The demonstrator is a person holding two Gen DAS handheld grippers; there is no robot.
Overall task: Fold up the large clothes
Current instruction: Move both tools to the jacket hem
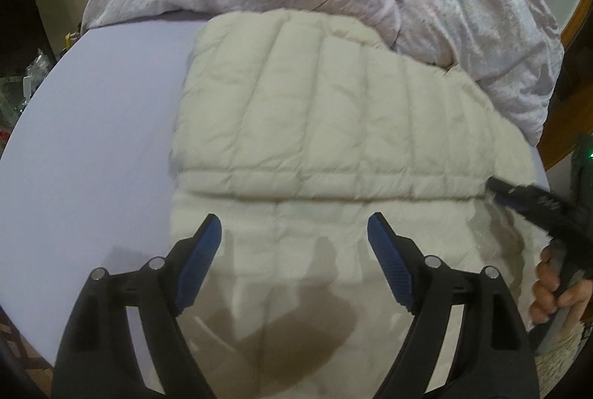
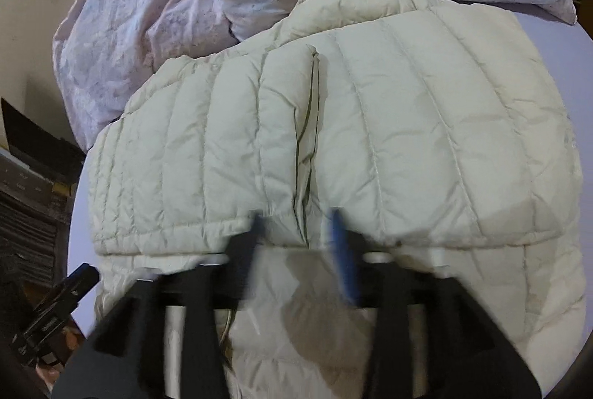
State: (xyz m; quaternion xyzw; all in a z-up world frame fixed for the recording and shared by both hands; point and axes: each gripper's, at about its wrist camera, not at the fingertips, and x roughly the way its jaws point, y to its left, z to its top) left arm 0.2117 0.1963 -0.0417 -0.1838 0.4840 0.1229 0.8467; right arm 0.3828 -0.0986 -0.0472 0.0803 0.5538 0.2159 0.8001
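— Jacket (image 1: pixel 326 109), one: cream, quilted in puffy channels, folded double on a lavender sheet (image 1: pixel 111 102).
— Left to right?
— Bare sheet, then the jacket, then one crumpled floral duvet (image 1: pixel 463 2) touching its far edge.
— The grippers?
— Two. The left gripper (image 1: pixel 294 232) hovers over the near hem, jaws spread wide, empty. The right gripper (image 2: pixel 298 224), blurred, sits at the folded edge, fingers partly apart; its grip cannot be told.
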